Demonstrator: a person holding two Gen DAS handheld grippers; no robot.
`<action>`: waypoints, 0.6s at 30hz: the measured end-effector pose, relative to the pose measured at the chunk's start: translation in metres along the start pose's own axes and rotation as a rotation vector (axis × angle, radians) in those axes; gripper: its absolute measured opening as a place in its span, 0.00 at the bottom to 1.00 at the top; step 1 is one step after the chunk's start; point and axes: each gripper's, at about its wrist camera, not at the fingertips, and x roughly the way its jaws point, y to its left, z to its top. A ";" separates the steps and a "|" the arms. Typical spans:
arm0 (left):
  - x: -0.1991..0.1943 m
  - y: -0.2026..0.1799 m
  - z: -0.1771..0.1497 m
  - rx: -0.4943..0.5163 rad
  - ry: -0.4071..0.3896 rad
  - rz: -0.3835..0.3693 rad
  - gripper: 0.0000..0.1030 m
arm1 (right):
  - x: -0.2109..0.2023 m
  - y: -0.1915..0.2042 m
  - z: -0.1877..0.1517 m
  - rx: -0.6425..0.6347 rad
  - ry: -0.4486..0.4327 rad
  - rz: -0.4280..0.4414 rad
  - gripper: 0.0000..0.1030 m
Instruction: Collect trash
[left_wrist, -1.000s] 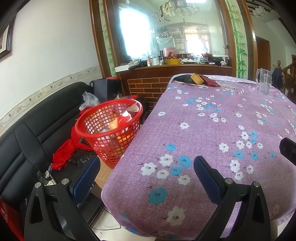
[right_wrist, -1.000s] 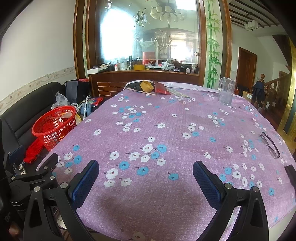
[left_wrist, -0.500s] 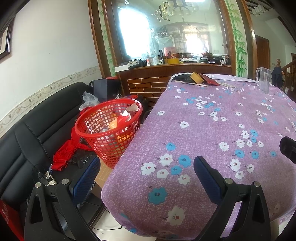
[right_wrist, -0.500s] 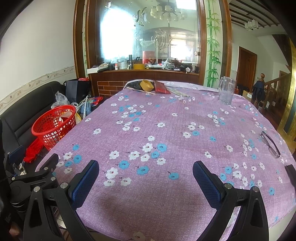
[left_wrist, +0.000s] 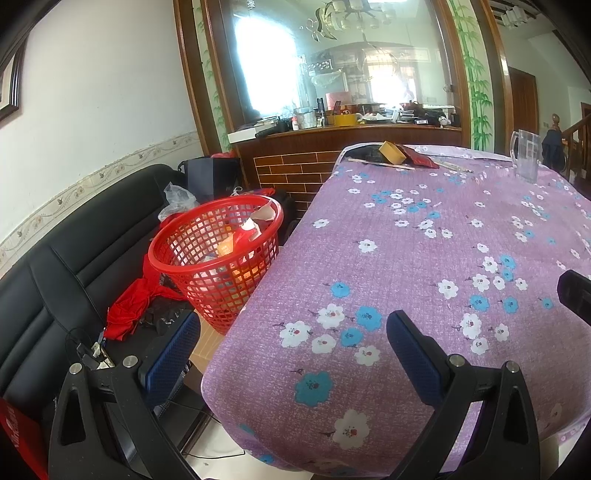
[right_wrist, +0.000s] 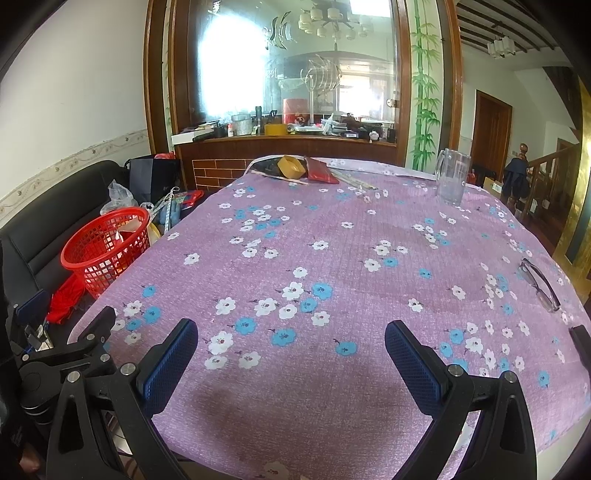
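Observation:
A red mesh basket (left_wrist: 218, 258) holding paper and wrapper scraps stands on a low stool beside the table's left edge; the right wrist view shows the red basket (right_wrist: 105, 247) too. My left gripper (left_wrist: 291, 350) hangs open over the table's near left corner, nothing between its blue pads. Over the near edge of the purple flowered tablecloth (right_wrist: 332, 266) my right gripper (right_wrist: 290, 358) is open and empty as well. At the table's far end lie a yellow tape roll (right_wrist: 291, 167), a red packet (right_wrist: 320, 171) and thin sticks (right_wrist: 354, 181).
A clear glass pitcher (right_wrist: 451, 181) stands far right on the table; a pair of glasses (right_wrist: 540, 284) lies near the right edge. A black sofa (left_wrist: 55, 254) with a red cloth (left_wrist: 127, 315) runs along the left wall. A cluttered wooden counter (left_wrist: 347, 129) backs the table.

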 end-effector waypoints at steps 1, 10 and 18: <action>0.000 0.000 0.000 -0.001 0.000 0.000 0.98 | 0.000 0.000 0.000 0.001 0.001 0.000 1.00; 0.001 0.000 -0.001 0.001 0.002 -0.001 0.98 | 0.002 -0.002 -0.001 0.002 0.007 -0.001 1.00; 0.001 -0.001 -0.001 0.003 0.002 -0.001 0.98 | 0.003 -0.002 -0.001 0.001 0.010 -0.002 1.00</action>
